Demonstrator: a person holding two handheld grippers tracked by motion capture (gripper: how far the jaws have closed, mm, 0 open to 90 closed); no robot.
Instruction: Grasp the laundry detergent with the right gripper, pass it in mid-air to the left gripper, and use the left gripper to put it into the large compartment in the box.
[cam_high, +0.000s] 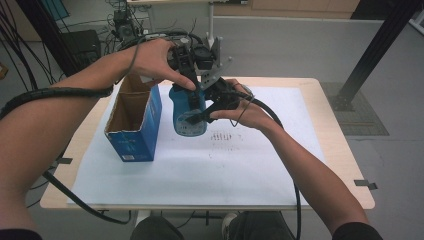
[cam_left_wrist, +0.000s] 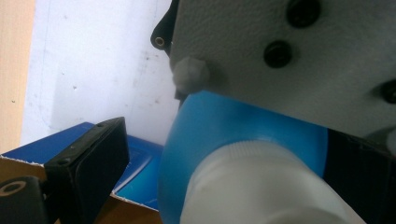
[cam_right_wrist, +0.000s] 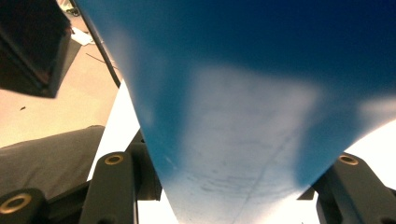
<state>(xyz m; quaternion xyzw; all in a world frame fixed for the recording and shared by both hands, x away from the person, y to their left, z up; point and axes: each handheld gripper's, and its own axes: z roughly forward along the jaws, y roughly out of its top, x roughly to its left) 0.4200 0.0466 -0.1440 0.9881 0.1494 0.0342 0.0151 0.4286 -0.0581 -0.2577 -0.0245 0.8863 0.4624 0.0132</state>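
Observation:
A blue bottle (cam_high: 186, 120) with a white cap (cam_left_wrist: 261, 186) stands on the white sheet, next to an open blue cardboard box (cam_high: 134, 131). My right gripper (cam_high: 200, 116) comes in from the right and is shut on the bottle's body (cam_right_wrist: 243, 93), which spans the gap between its jaws in the right gripper view. My left gripper (cam_high: 192, 84) points down over the bottle's top. In the left gripper view its jaws stand on either side of the cap; the left pad (cam_left_wrist: 93, 168) is clear of it, so this gripper (cam_left_wrist: 233, 154) is open.
The box's open top (cam_left_wrist: 135, 205) lies just left of the bottle. The right gripper's grey plate (cam_left_wrist: 299, 51) sits close above the bottle shoulder. A white sheet (cam_high: 225, 165) covers most of the wooden table (cam_high: 340, 150). Cables trail off the left side.

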